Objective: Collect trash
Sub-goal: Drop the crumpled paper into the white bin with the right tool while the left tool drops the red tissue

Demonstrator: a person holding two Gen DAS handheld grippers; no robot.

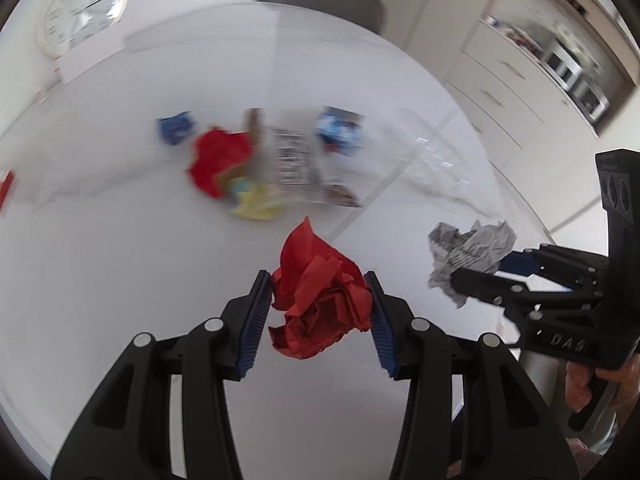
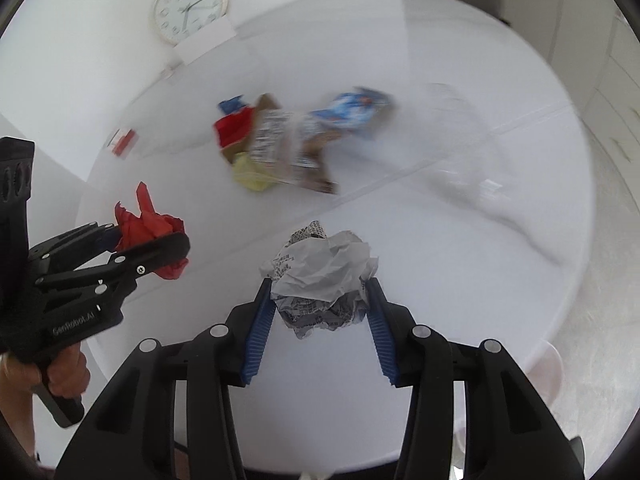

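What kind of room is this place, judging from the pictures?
Probably a home kitchen or dining area: a round white table with a chair behind it, a wall clock, and pale drawers below a shelf of appliances.

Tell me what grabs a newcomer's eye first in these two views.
First, the crumpled red paper pinched in the left gripper, low and central in the left wrist view. Next, the crumpled grey printed paper clamped in the right gripper, both held above the white table. Behind them, mid-table, lies a blurred heap of wrappers, and a wall clock hangs beyond.
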